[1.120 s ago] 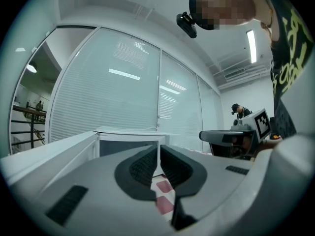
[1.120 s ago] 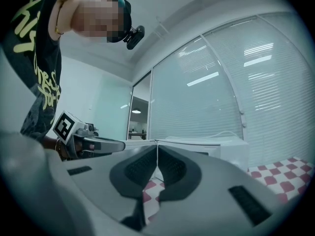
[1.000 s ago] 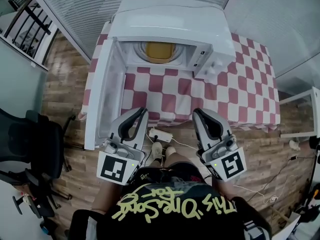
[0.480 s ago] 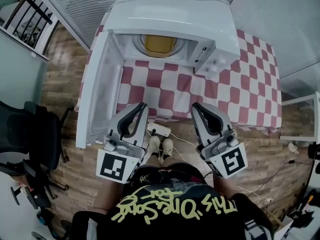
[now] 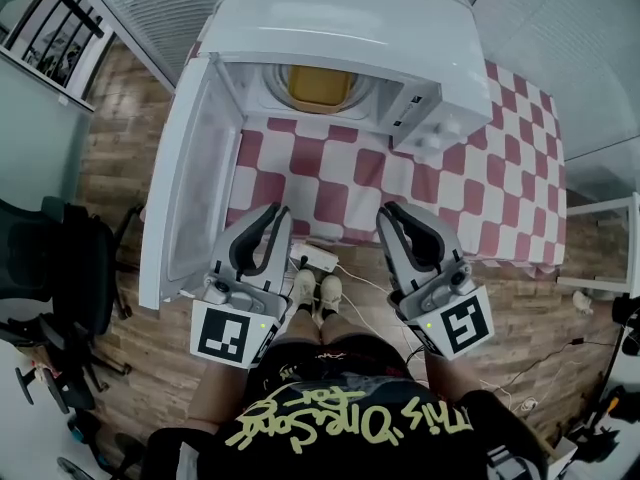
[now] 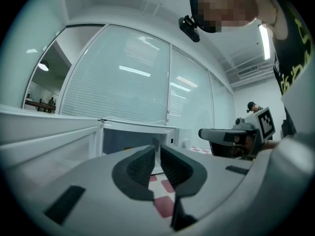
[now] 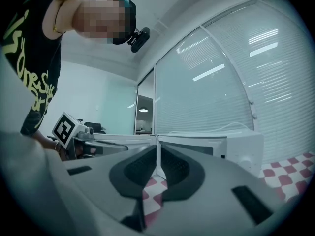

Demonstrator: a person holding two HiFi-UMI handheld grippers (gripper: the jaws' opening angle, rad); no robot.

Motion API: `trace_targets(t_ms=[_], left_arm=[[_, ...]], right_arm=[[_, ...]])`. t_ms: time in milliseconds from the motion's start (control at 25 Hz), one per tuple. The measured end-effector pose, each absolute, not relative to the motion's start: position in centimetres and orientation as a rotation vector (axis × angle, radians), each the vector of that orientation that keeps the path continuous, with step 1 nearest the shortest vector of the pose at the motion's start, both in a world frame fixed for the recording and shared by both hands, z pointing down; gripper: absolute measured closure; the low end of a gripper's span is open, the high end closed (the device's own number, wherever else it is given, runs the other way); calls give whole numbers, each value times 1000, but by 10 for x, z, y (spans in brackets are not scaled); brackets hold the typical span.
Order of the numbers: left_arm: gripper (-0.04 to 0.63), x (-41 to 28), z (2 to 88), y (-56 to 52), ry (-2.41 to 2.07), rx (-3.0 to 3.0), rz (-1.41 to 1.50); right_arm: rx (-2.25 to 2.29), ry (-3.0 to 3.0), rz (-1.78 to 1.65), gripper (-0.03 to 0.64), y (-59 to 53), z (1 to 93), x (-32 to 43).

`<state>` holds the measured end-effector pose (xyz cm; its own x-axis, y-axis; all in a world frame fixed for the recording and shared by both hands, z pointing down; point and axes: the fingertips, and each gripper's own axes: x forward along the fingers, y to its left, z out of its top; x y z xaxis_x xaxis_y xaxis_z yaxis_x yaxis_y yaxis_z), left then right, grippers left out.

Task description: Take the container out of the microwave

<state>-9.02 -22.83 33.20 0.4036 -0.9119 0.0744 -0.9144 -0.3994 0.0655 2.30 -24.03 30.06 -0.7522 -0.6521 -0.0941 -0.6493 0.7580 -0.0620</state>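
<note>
Head view: yellow container (image 5: 320, 89) sits inside the open microwave (image 5: 340, 28). Its front edge runs L-R across the opening; the rear is hid under the oven top, so long axis can't be told. Door (image 5: 190, 188) is swung out to the picture's left. Left tongs (image 5: 281, 211) & right tongs (image 5: 384, 211) hang at the near edge of the red/white checked surface (image 5: 330, 183), well apart from the container. Wood floor (image 5: 120, 158), black chair (image 5: 50, 278), blinds (image 5: 170, 8) behind. Left gripper view: tongs pressed together, nothing betw. them, microwave ahead. Right gripper view: tips meet, empty, checks below.
</note>
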Motion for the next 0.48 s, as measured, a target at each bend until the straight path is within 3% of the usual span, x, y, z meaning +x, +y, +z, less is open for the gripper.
trace_targets(t_ms=[280, 480], left_arm=[[566, -99, 343, -240, -1705, 2502, 53], [528, -102, 352, -249, -1702, 2510, 76]], right_arm=[[-1069, 2863, -64, 598, -254, 317, 20], [-1035, 2893, -71, 543, -261, 330, 14]])
